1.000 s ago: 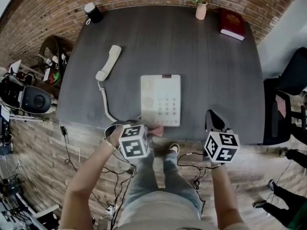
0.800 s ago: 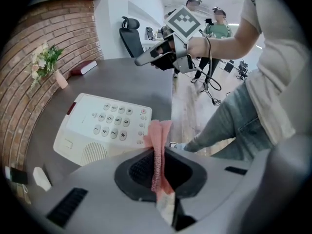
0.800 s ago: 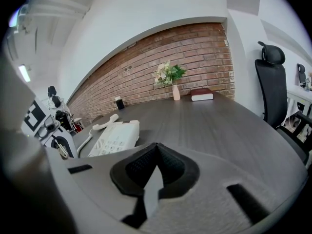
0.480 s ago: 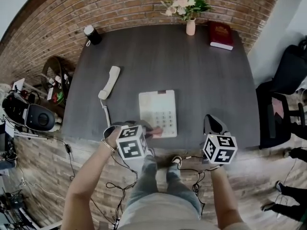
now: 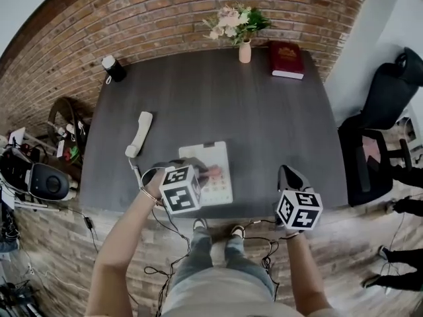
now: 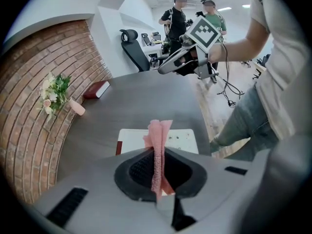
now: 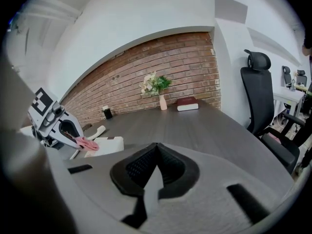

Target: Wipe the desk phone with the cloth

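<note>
The white desk phone base [image 5: 206,157] lies near the front edge of the dark desk [image 5: 264,117], with its handset [image 5: 139,133] off the base to the left, joined by a cord. My left gripper [image 5: 201,172] is shut on a pink cloth [image 5: 213,172], which hangs over the keypad. In the left gripper view the cloth [image 6: 157,145] stands pinched upright between the jaws, with the phone base [image 6: 185,139] just beyond. My right gripper [image 5: 291,176] hovers at the desk's front edge, right of the phone, shut on nothing [image 7: 155,156]. From the right gripper view I see the left gripper [image 7: 62,126] holding the cloth [image 7: 88,143].
At the desk's far edge stand a vase of flowers [image 5: 244,47], a red book [image 5: 285,59] and a black cup [image 5: 114,68]. A black office chair [image 5: 377,131] is to the right. Cables lie on the floor by my feet. People stand far off [image 6: 178,13].
The left gripper has carried the cloth from the phone's near edge onto its keypad. The right gripper kept its place beside the phone. The head camera has pulled back.
</note>
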A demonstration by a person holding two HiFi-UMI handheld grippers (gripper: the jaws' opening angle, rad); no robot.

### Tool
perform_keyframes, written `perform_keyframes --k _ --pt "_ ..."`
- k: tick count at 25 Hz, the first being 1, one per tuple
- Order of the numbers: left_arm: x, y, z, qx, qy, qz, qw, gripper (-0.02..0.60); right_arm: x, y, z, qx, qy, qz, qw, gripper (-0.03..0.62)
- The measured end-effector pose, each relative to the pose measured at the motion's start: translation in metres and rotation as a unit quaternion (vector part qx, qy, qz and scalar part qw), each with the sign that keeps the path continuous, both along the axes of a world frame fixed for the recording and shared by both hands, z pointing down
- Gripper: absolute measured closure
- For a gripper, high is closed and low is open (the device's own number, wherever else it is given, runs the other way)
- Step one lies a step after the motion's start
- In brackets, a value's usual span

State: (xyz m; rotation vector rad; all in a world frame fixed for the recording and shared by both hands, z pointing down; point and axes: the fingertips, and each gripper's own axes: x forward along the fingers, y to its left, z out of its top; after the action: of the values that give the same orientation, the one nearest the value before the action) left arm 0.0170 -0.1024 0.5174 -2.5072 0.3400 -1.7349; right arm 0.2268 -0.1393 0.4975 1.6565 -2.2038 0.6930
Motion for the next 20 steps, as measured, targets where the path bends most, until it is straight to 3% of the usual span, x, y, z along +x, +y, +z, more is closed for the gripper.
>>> perform_keyframes --k 20 --pt "0.005 -0.084 0.006 0.032 -0.020 0.005 0.9993 0.560 0.022 -0.038 0.004 -0.016 0.004 0.023 1.000 0.592"
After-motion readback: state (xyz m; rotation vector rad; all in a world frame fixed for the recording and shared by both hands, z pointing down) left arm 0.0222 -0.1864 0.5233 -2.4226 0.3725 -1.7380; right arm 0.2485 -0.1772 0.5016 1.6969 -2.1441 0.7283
